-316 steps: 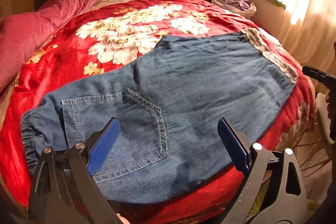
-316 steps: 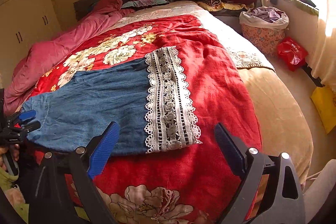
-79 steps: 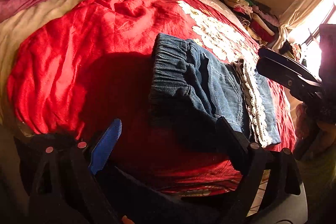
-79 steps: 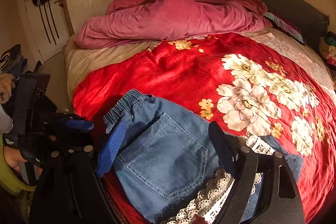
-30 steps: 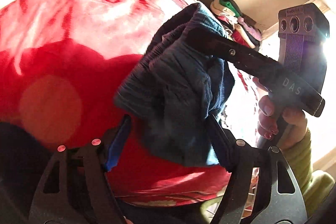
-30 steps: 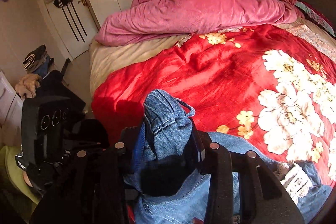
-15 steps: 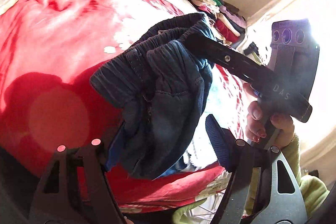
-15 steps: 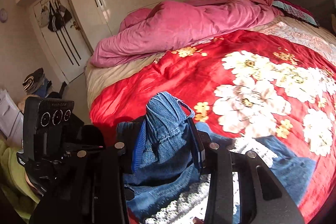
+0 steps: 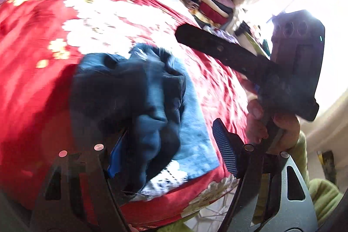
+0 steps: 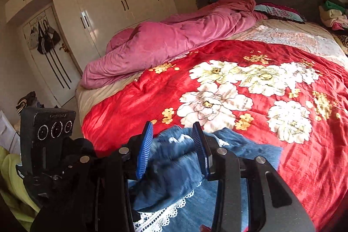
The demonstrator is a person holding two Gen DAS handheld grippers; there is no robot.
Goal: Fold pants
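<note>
Right gripper (image 10: 172,129) tight on bunched pants (image 10: 174,166) — left gripper (image 9: 169,132) agape around them

We see the bed (image 10: 91,99) bearing a red flowered blanket (image 10: 217,88), a pink duvet (image 10: 174,36) and the denim pants (image 10: 250,151).

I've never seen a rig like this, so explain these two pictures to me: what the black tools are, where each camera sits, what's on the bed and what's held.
There is no robot. A person holds a gripper in each hand, each with a fisheye camera looking along its jaws. One picture comes from the left gripper, the other from the right gripper. On the bed lie a red flowered blanket and a pink duvet. The right jaws pinch a bunch of the denim pants. The left jaws stand wide, and denim touches only one pad, so nothing looks clamped there.
</note>
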